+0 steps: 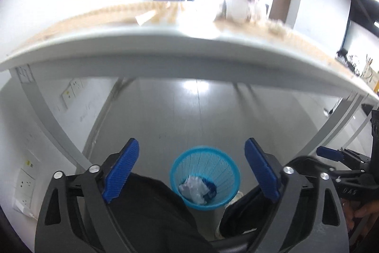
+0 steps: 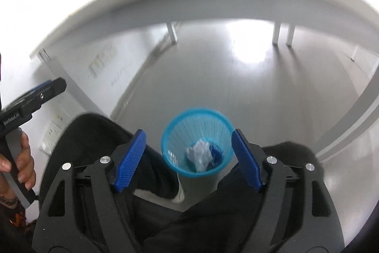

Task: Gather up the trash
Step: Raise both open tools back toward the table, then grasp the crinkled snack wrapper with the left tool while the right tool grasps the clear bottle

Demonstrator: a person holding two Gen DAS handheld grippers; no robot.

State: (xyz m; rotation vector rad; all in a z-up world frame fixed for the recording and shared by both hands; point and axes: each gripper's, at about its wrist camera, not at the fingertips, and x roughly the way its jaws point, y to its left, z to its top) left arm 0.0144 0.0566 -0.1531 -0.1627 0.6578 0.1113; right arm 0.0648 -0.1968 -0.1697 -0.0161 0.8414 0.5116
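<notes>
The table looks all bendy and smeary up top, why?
Left wrist view: the fisheye lens bows the table edge, motion blur smears the white cup on it, and window glare whitens the background. Right wrist view: the same bowed edge, glare on the floor; the blue basket is slightly blurred.

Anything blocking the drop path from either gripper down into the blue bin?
Nothing visible does. Both the left gripper and the right gripper are open and empty above the bin, whose mouth is uncovered. The person's legs flank it, not over it.
</notes>
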